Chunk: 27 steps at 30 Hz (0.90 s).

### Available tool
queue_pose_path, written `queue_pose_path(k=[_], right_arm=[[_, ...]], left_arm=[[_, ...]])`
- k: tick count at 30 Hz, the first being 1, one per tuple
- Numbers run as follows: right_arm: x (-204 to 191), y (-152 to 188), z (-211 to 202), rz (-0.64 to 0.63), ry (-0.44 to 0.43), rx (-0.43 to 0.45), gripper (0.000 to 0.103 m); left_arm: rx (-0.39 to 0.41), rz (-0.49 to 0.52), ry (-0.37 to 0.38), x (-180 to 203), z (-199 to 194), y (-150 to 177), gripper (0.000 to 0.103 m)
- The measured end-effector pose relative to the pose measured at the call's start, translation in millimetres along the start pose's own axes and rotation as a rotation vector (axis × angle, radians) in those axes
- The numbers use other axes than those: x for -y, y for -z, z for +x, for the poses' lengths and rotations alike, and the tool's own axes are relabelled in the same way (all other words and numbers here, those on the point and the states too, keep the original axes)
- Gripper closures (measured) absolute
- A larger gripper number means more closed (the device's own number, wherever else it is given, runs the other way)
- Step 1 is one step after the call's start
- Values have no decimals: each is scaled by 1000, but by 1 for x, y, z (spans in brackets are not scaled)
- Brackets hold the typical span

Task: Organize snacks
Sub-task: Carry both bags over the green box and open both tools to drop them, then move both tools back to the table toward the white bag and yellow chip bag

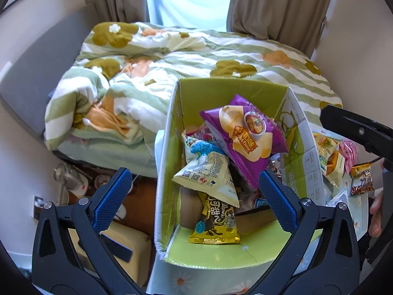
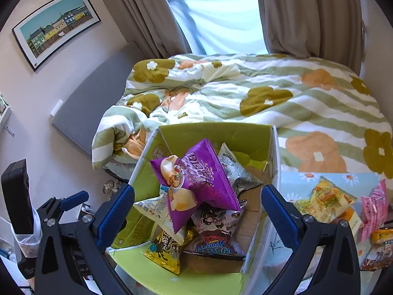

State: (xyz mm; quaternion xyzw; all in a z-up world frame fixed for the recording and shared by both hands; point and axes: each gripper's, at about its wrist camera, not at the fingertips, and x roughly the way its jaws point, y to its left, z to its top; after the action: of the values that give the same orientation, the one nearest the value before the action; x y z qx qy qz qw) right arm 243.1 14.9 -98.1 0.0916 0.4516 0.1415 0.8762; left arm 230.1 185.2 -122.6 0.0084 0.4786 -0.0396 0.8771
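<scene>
A green cardboard box (image 1: 169, 147) (image 2: 213, 135) stands open at the foot of a bed and holds a heap of snack bags. On top of the heap lies a purple chip bag (image 1: 245, 132) (image 2: 196, 179), tilted. Under it are a cream bag (image 1: 208, 172), a yellow bag (image 1: 216, 223) (image 2: 164, 248) and a white cartoon bag (image 2: 218, 226). My left gripper (image 1: 195, 173) hovers open above the box's near end. My right gripper (image 2: 197, 189) is wide open over the purple bag, its pads clear of it.
Loose snack packets (image 2: 326, 201) (image 1: 331, 157) and a pink packet (image 2: 373, 209) lie on a daisy-print cloth right of the box. A flowered duvet (image 2: 270, 93) covers the bed behind. Left of the box the floor holds a cream stool (image 1: 127, 245) and small clutter.
</scene>
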Motion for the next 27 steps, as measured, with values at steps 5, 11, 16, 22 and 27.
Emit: queue_pose_path(k=[5,11,16,22,27], right_arm=[[-7,6,-29,-19,11,34,0],[0,16,-67,2,21,99,0],[16,28,-102,-16,87,141,0],[50,44,-146,-52,164,186,0],[96,61,-176,-59,238,191,0]], left_arm=[[44,15,3,6,-25,-3,0],[58,22,43,24,-49,-3,0],[78,59,45,57,-63,4,0],[90,46,67,106,-78,21,0],[73,32,86,154,-81,37,0]])
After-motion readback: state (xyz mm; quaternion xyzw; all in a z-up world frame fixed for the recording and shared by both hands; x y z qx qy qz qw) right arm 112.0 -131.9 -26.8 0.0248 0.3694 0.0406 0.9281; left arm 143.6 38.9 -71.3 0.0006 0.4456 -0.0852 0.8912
